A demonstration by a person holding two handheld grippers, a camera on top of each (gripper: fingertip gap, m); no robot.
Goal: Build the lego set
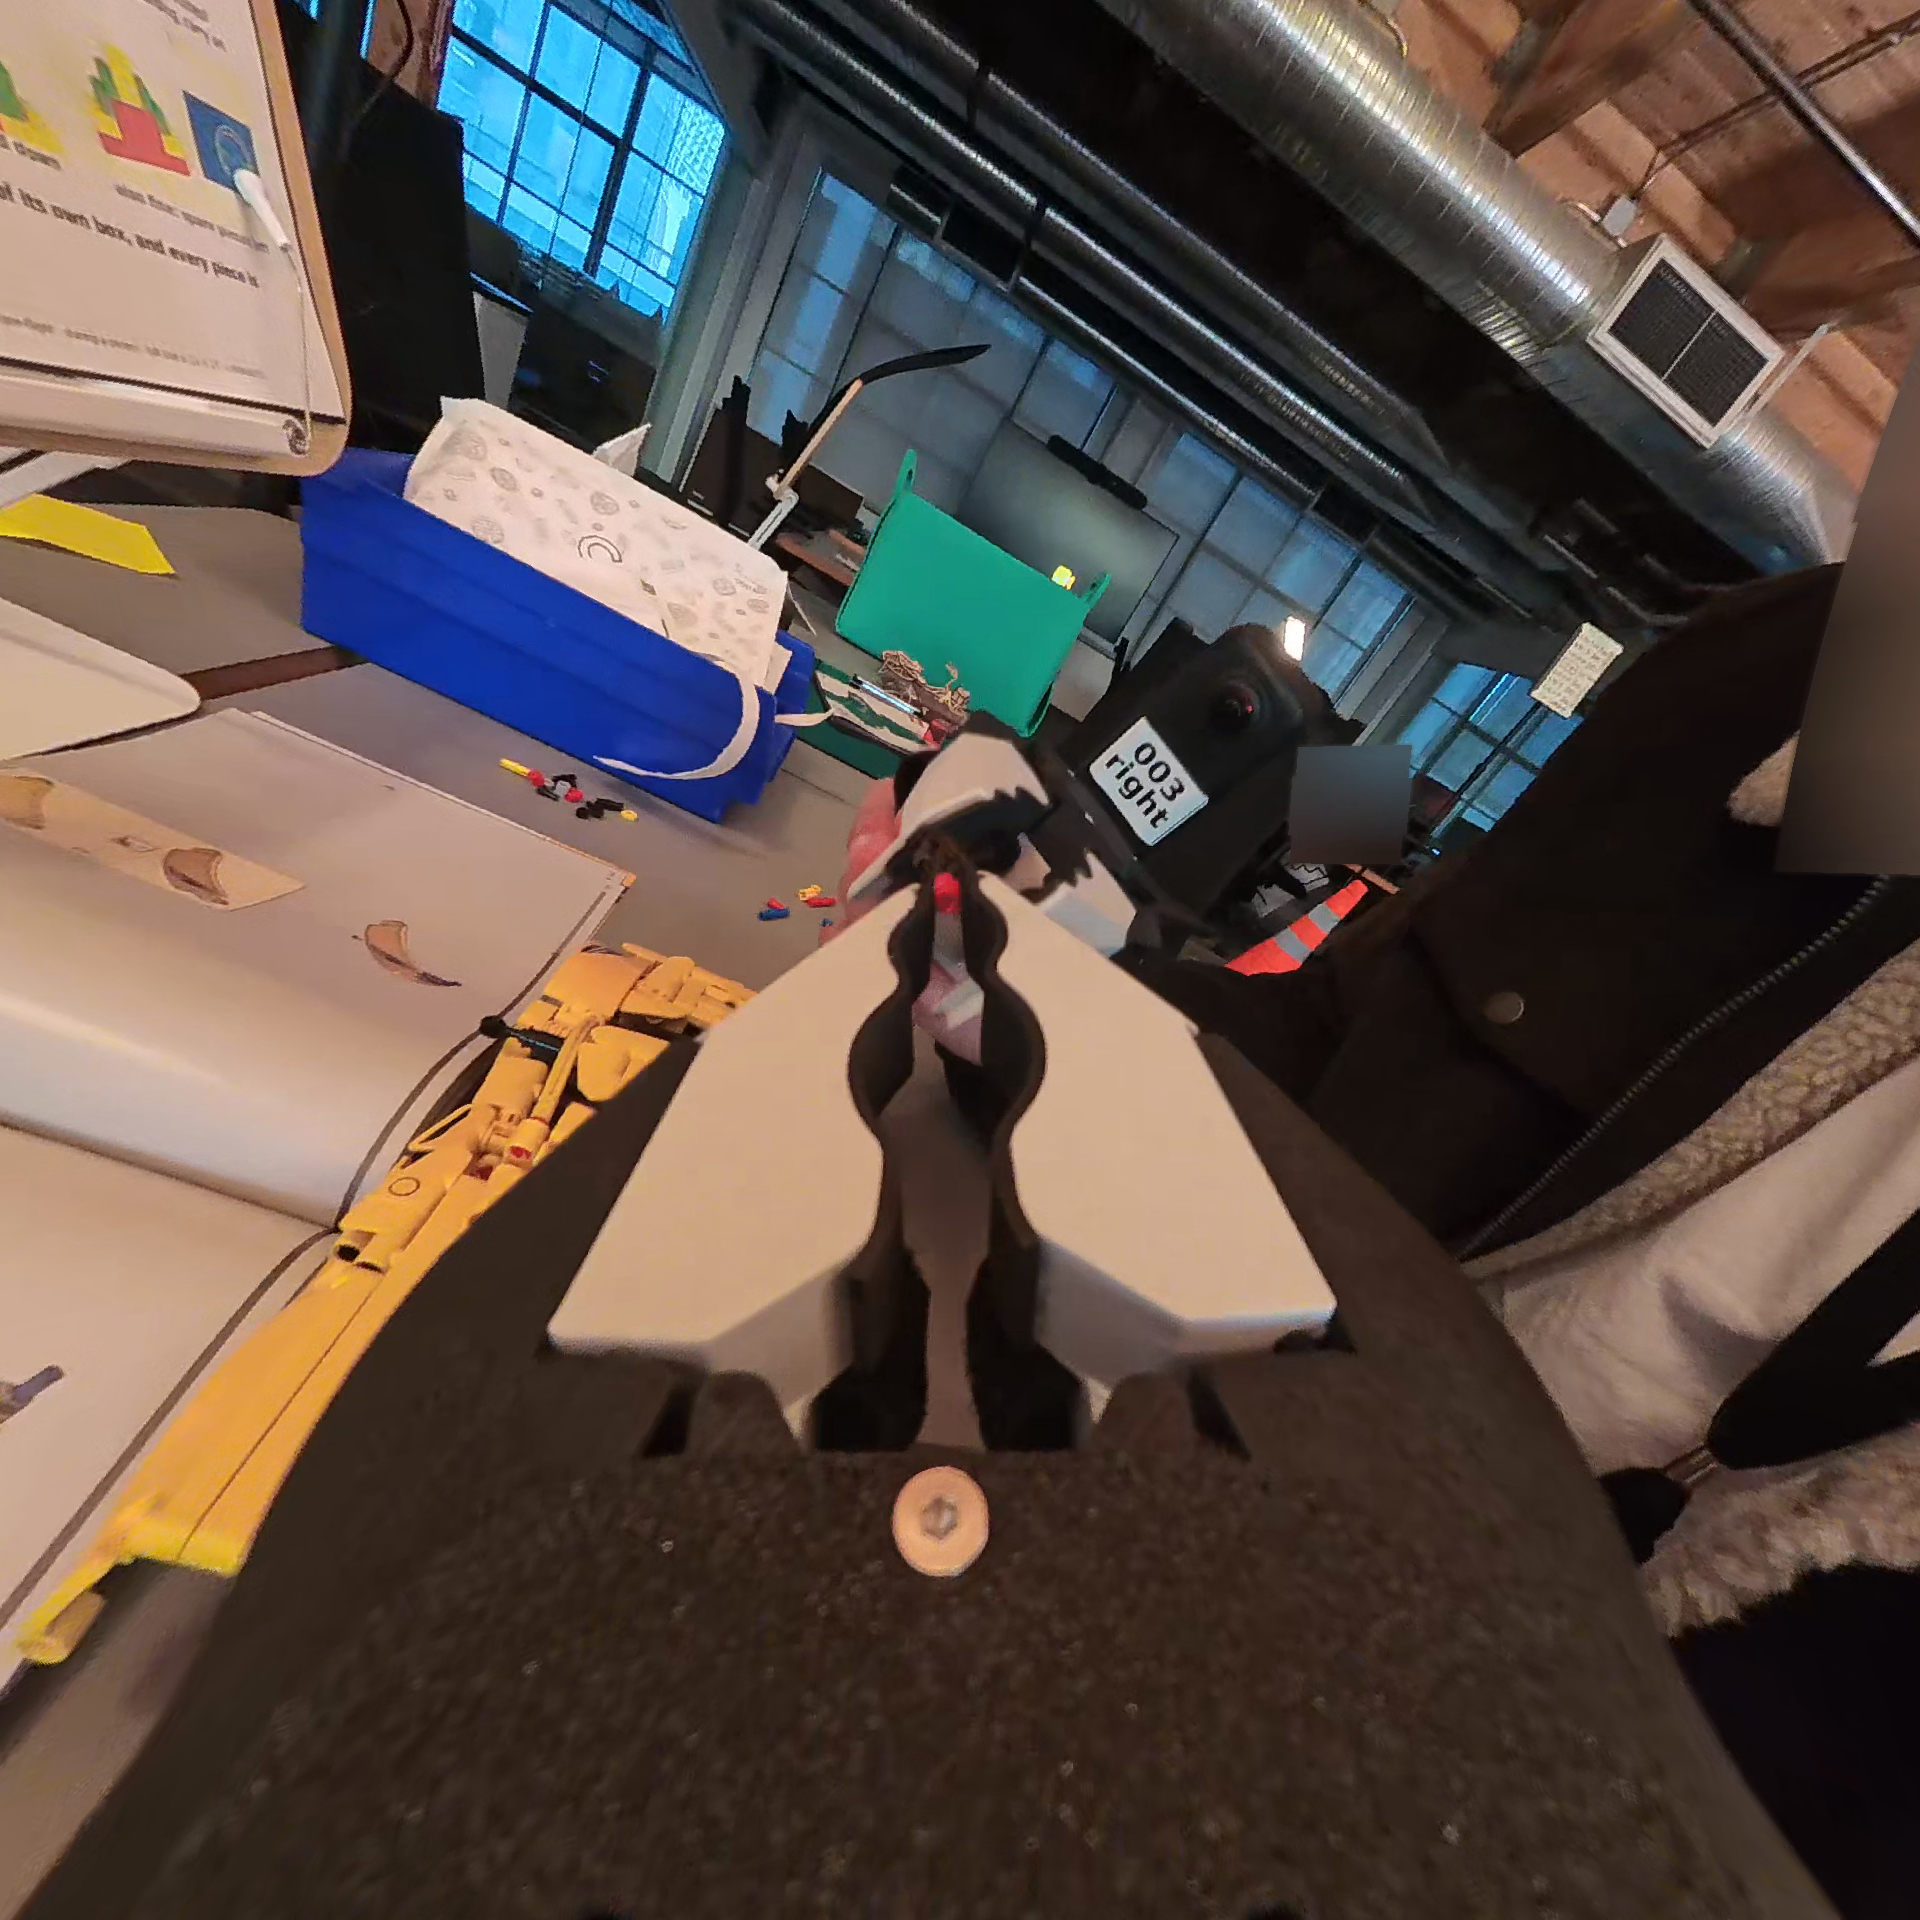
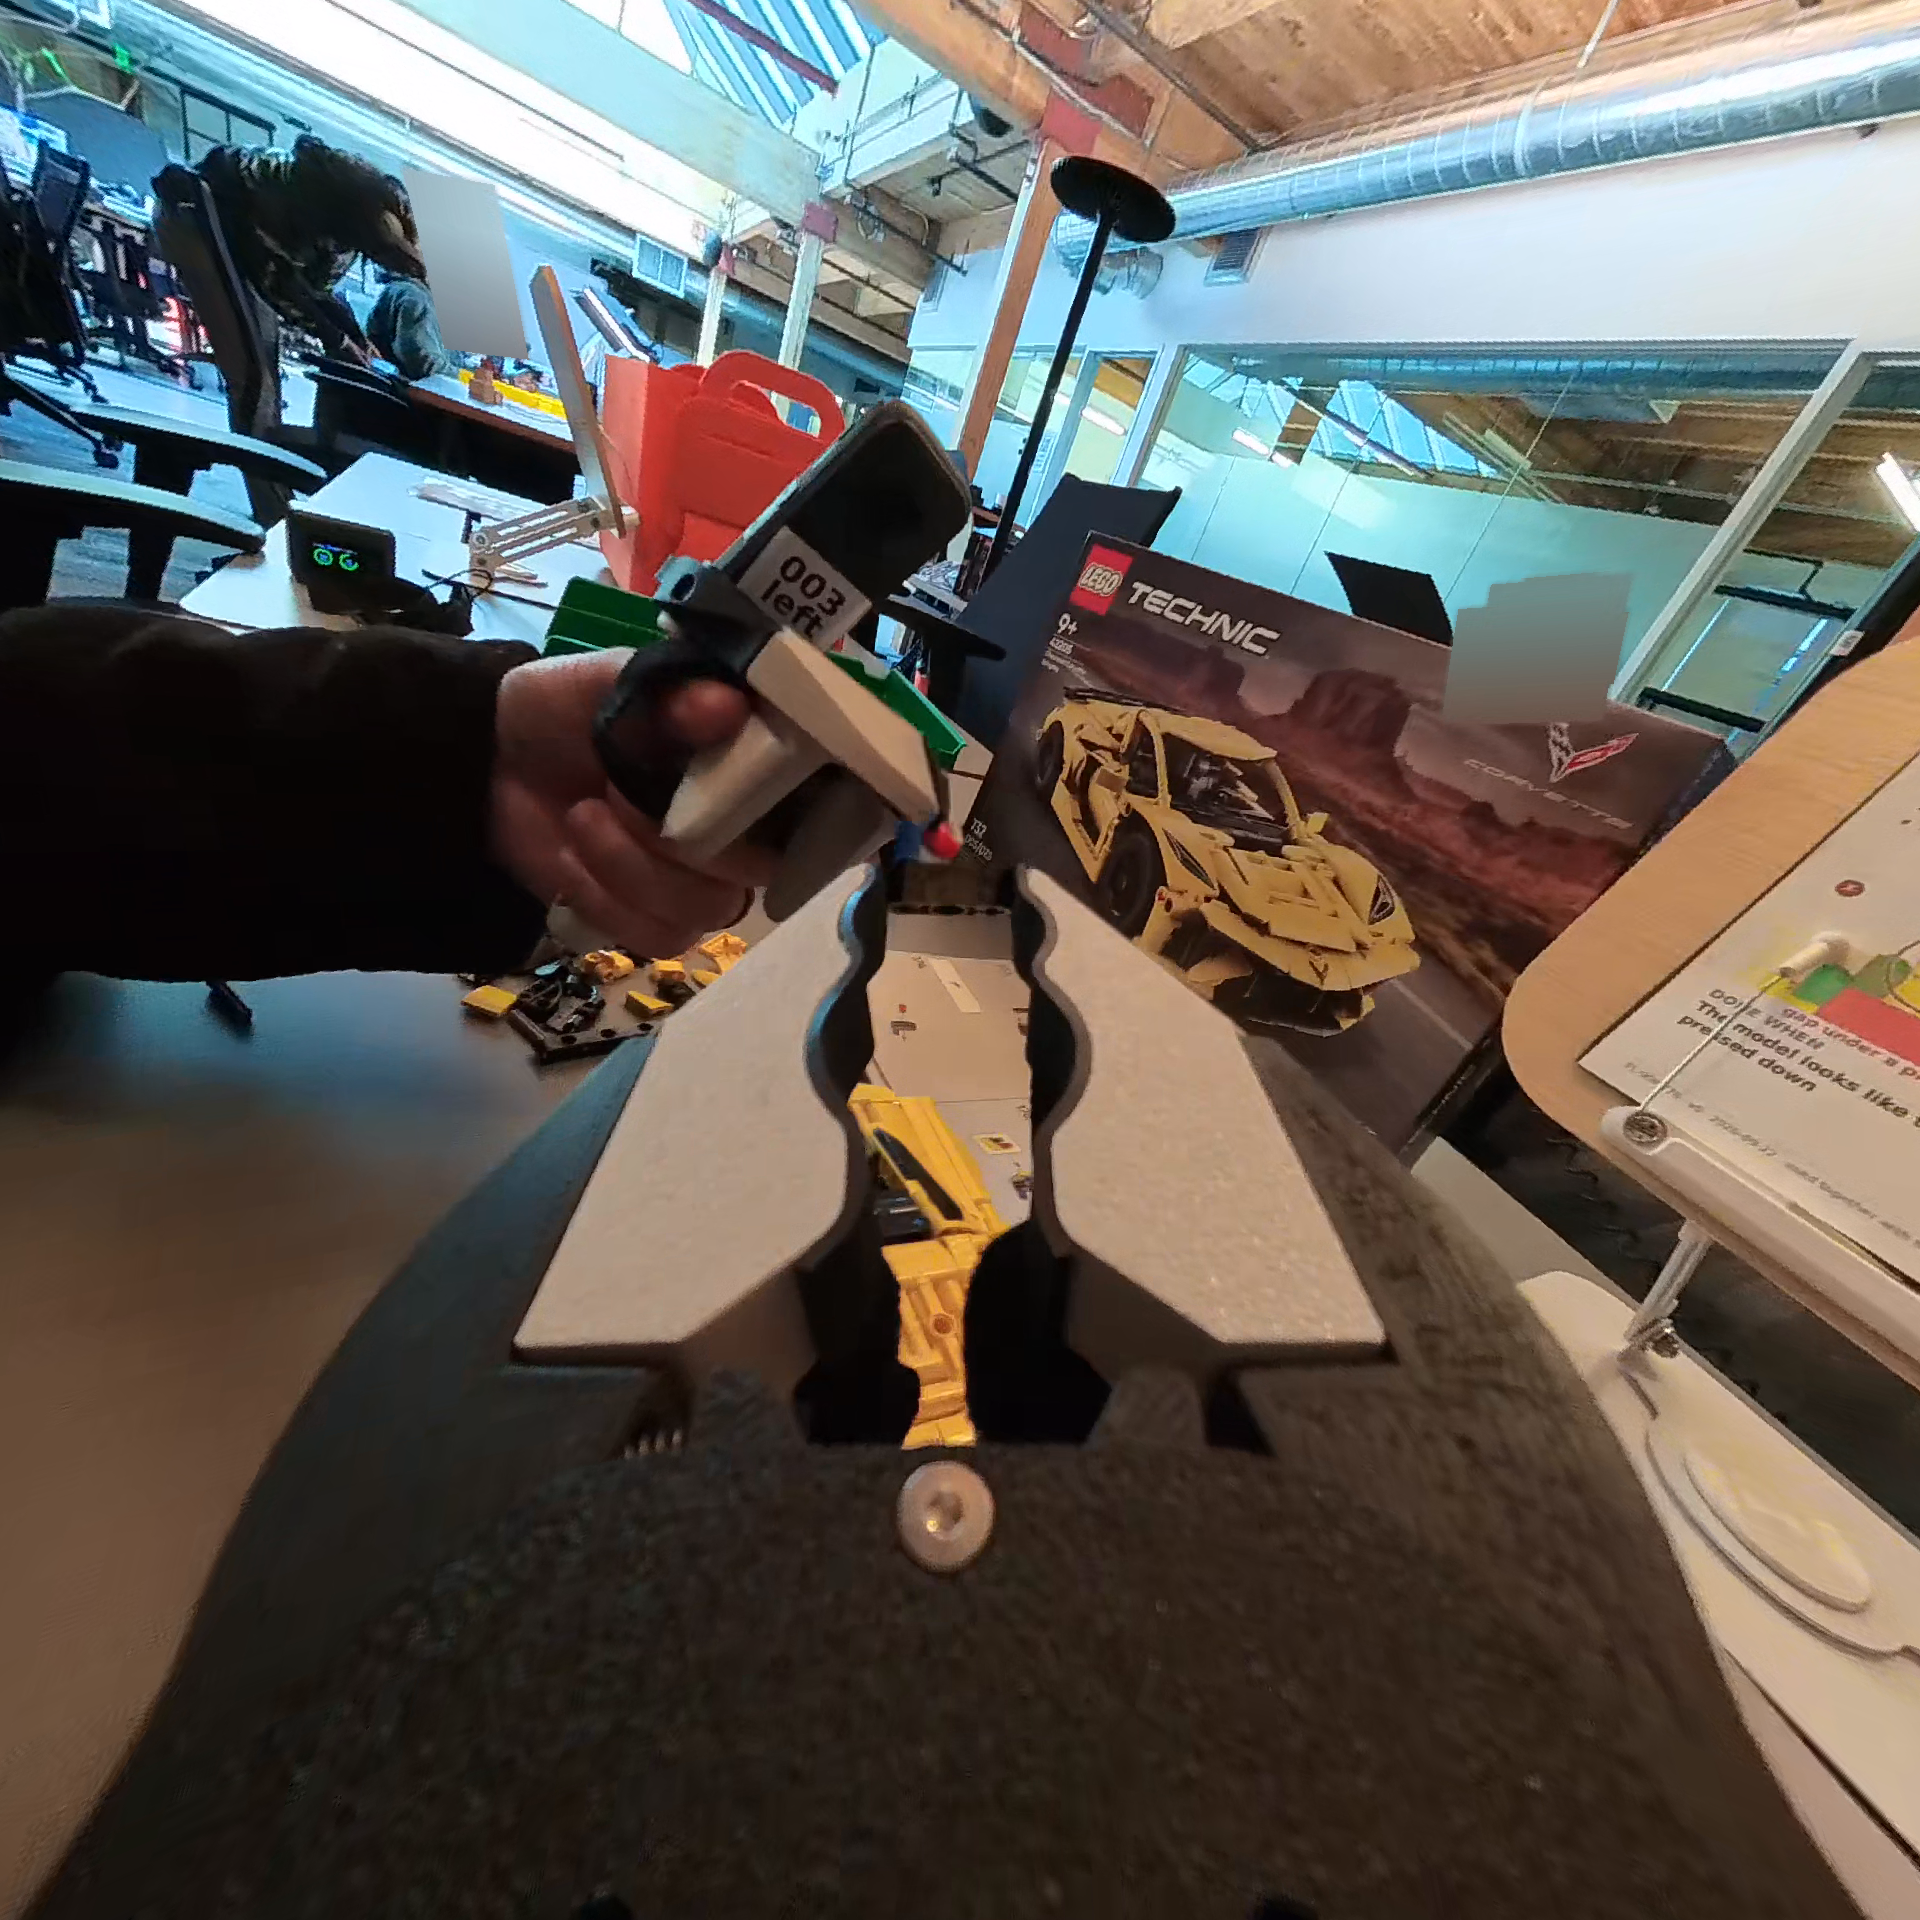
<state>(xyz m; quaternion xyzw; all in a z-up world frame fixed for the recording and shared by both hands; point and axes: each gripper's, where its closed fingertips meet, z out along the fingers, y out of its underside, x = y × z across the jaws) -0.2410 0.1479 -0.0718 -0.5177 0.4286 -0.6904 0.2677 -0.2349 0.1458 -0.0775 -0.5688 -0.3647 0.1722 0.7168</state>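
My left gripper (image 1: 940,896) is shut on a small red pin (image 1: 945,889), held up in the air. It also shows in the right wrist view (image 2: 928,821), held by a hand, with the red pin (image 2: 940,840) and a bit of blue at its tip. My right gripper (image 2: 951,899) is open and empty, its tips just under the pin. It faces the left gripper closely in the left wrist view (image 1: 971,821). The yellow car model (image 1: 561,1091) lies on the table below, also seen between my right fingers (image 2: 925,1195).
An open instruction booklet (image 1: 260,935) lies left of the model. A blue bin (image 1: 520,634) and green bag (image 1: 966,613) stand behind. Loose small pieces (image 1: 571,795) lie on the table, yellow and black ones (image 2: 592,987) too. The set's box (image 2: 1299,810) and a card stand (image 2: 1714,935) are at right. Both grippers' tips are close together, under 4 cm apart.
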